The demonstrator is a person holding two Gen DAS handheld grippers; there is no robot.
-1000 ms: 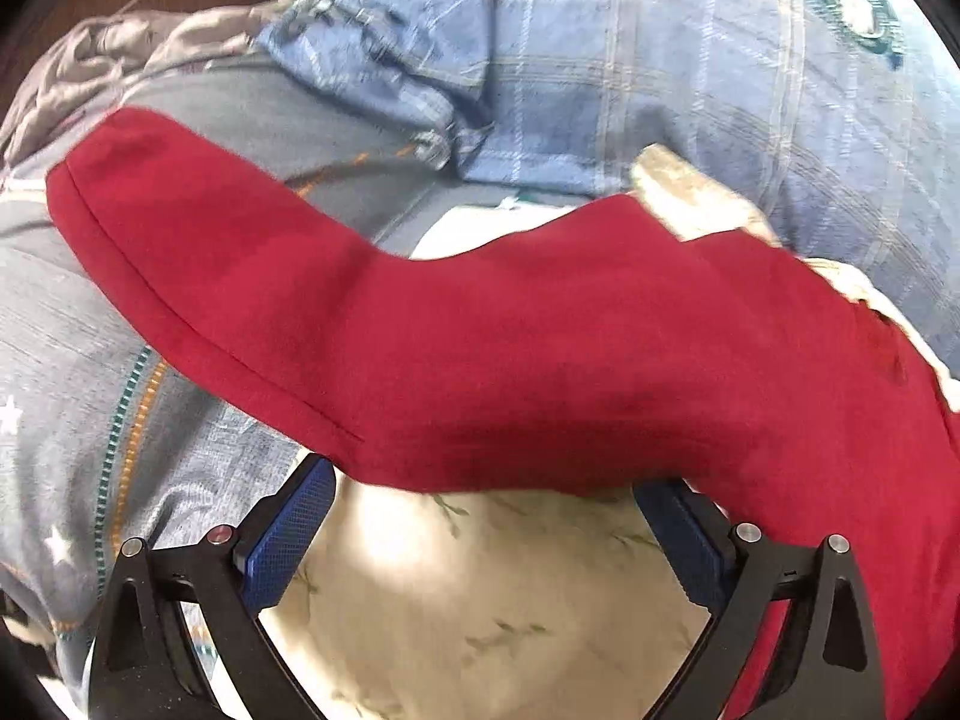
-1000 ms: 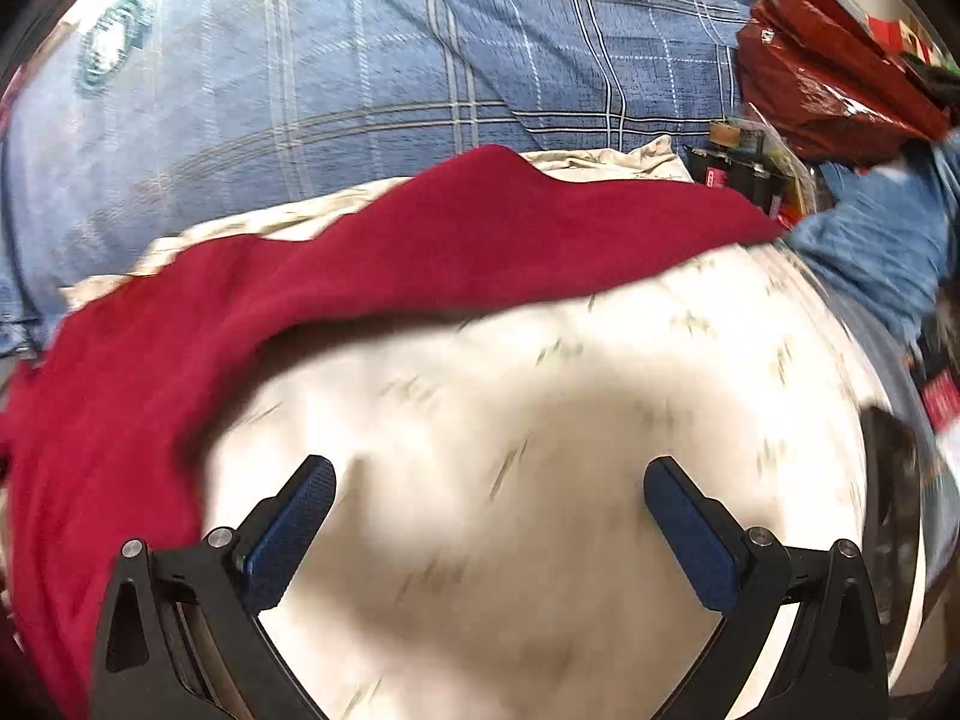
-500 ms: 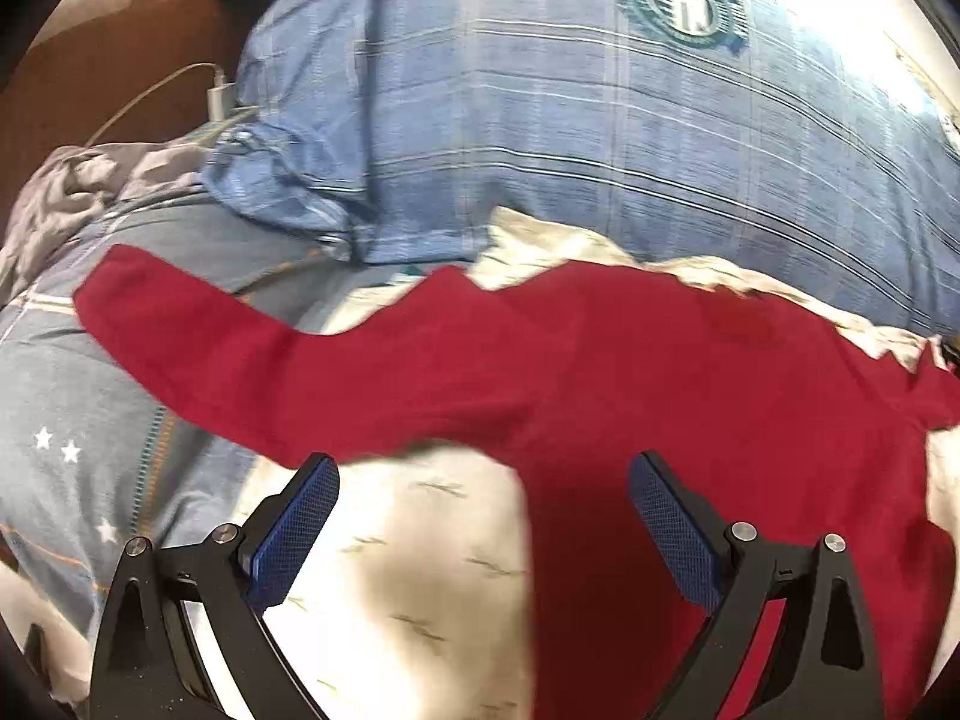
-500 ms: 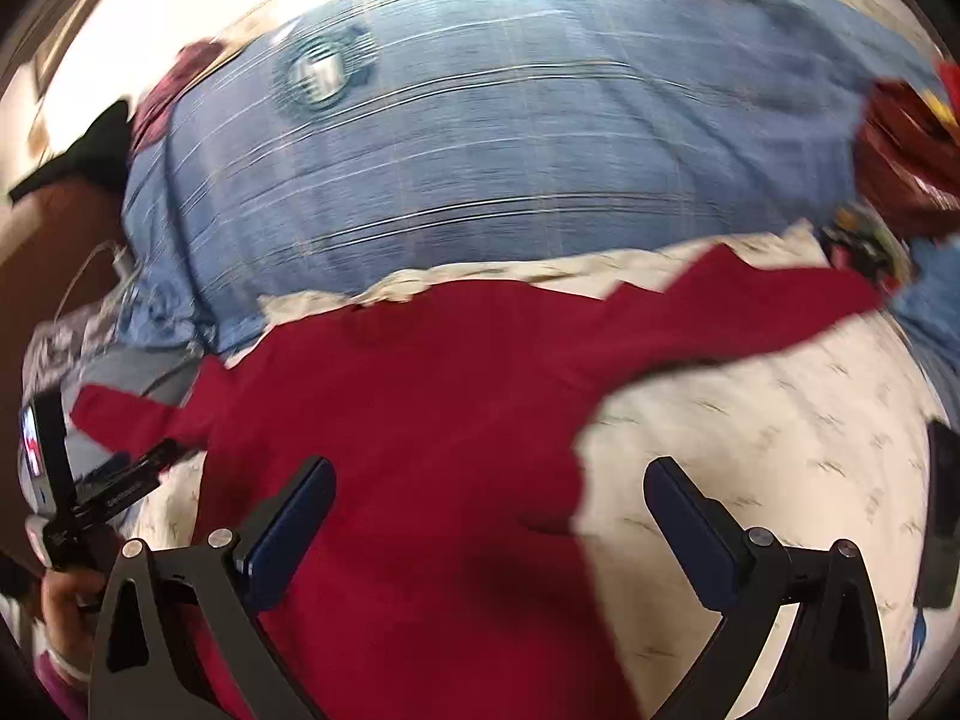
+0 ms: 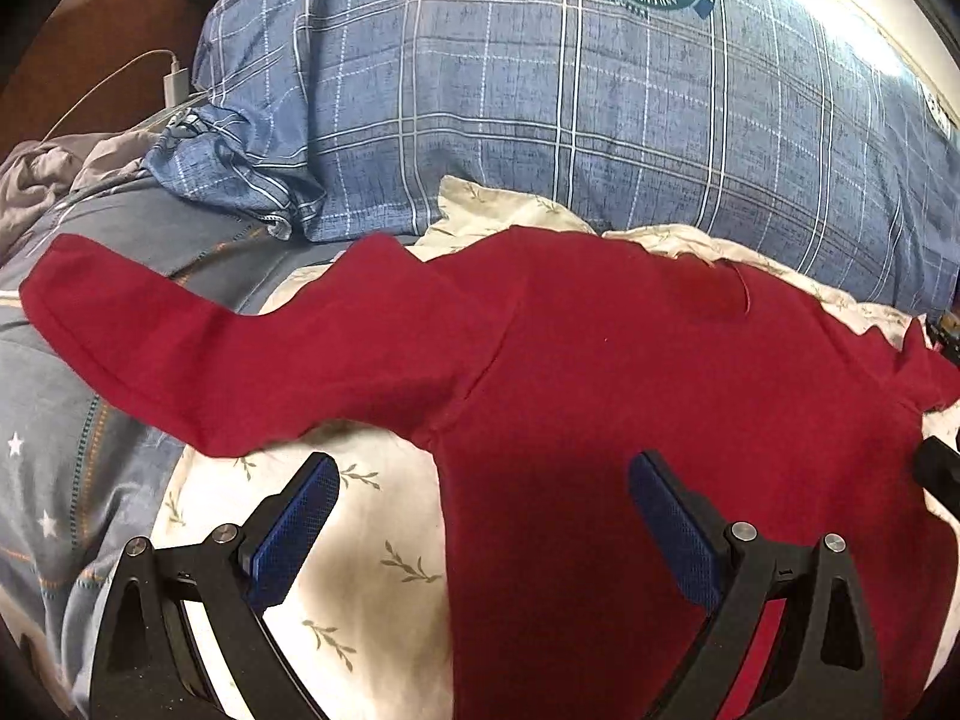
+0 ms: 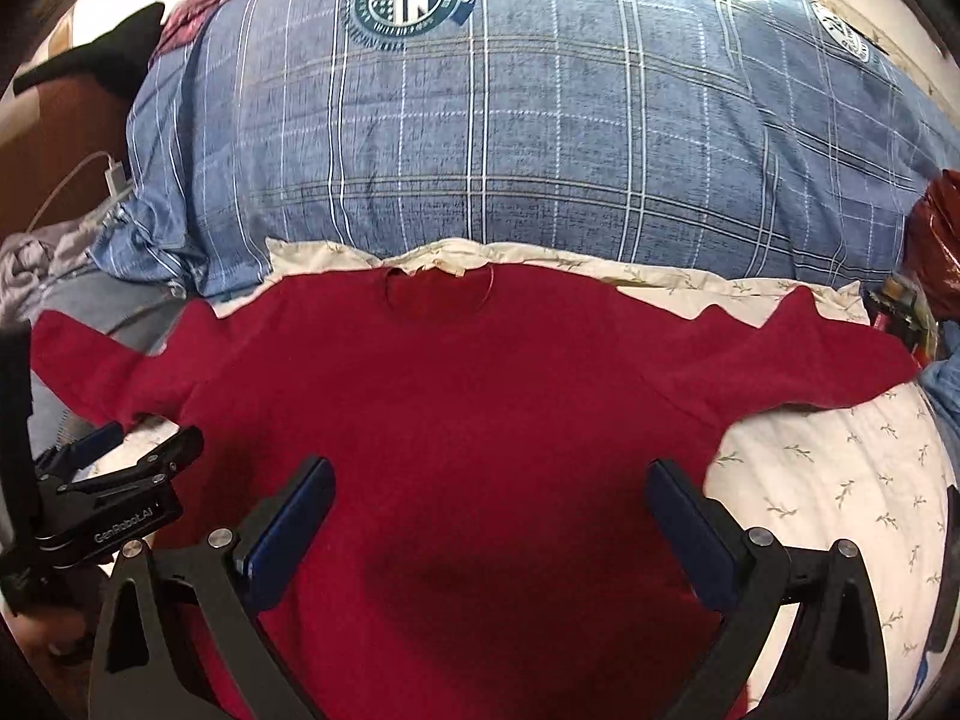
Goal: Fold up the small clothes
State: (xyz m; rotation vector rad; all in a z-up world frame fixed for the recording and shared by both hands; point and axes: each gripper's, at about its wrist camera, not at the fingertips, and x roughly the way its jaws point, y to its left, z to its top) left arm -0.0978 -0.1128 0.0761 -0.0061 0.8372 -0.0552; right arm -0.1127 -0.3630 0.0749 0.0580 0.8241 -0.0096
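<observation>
A dark red long-sleeved top [image 6: 468,408] lies spread flat on a cream leaf-print sheet [image 6: 840,480], neckline away from me, both sleeves stretched out sideways. In the left wrist view the top [image 5: 630,372] fills the middle and its left sleeve [image 5: 150,336] reaches left over grey-blue bedding. My left gripper [image 5: 483,507] is open and empty above the top's left side, near the armpit. It also shows in the right wrist view [image 6: 102,462]. My right gripper [image 6: 489,507] is open and empty above the top's lower body.
A big blue plaid duvet [image 6: 510,150] with a round crest lies just behind the top. A white charger and cable [image 5: 174,81] and crumpled grey cloth [image 5: 48,174] lie at far left. A red bag [image 6: 936,240] and small items sit at far right.
Both grippers have pulled back and up from the cloth, so the whole top now shows spread flat. One second ago the left one was close against the red fabric.
</observation>
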